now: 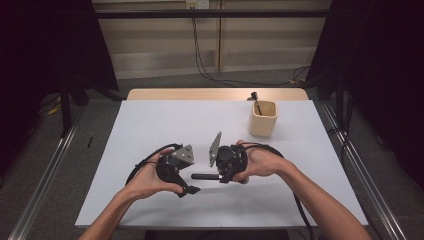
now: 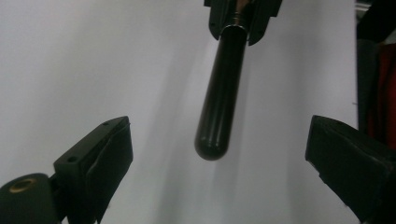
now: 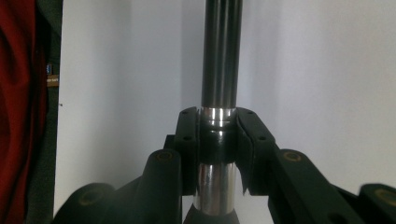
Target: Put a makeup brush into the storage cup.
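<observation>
A long tool with a black rounded handle (image 1: 204, 176) and a shiny metal collar (image 3: 215, 114) lies level just above the white table (image 1: 165, 120). My right gripper (image 1: 221, 175) is shut on it at the collar, with both pads (image 3: 187, 140) pressed against it. The handle (image 3: 222, 51) runs straight out from those jaws. My left gripper (image 1: 189, 181) faces it from the left. In the left gripper view my left gripper (image 2: 219, 140) is open wide and the handle's blunt end (image 2: 212, 144) points into the gap, touching neither pad.
A beige square holder (image 1: 262, 119) stands at the table's back right with a dark utensil (image 1: 256, 103) sticking out of it. The table's front edge runs just below my forearms. Cables trail from both grippers.
</observation>
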